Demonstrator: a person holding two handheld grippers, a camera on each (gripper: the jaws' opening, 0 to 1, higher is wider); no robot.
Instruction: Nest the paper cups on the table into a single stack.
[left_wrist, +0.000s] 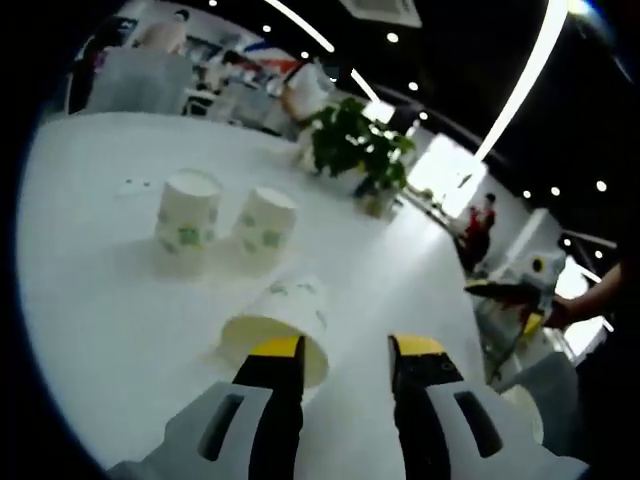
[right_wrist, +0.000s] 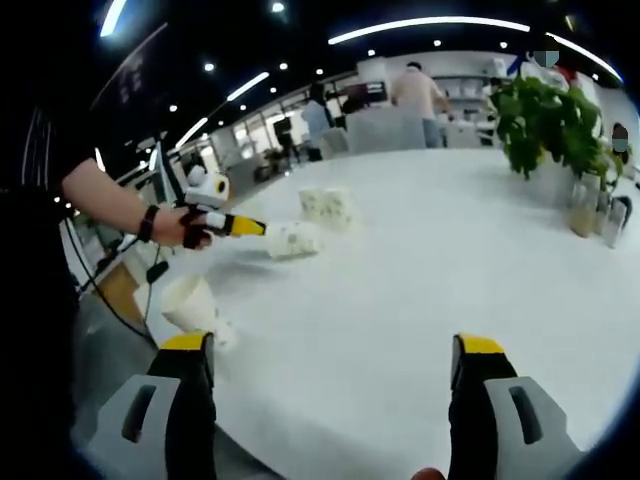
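Note:
Two paper cups (left_wrist: 188, 215) (left_wrist: 265, 228) with green print stand side by side on the white round table (left_wrist: 110, 320). A third cup (left_wrist: 280, 320) lies on its side, mouth toward me, just ahead of the left jaw of my left gripper (left_wrist: 347, 350), which is open with nothing between its jaws. The right gripper view shows that lying cup (right_wrist: 293, 240) at the tip of the left gripper (right_wrist: 225, 222), and the standing pair (right_wrist: 327, 205) behind it. Another cup (right_wrist: 190, 302) sits near the table edge beside my open right gripper (right_wrist: 332, 345).
A potted plant (left_wrist: 355, 145) stands at the table's far side, with small bottles (right_wrist: 590, 210) near it. People and chairs (right_wrist: 385, 128) are beyond the table. The table edge (right_wrist: 150, 330) runs close to the right gripper's left jaw. A hand holds the right gripper (left_wrist: 520, 295).

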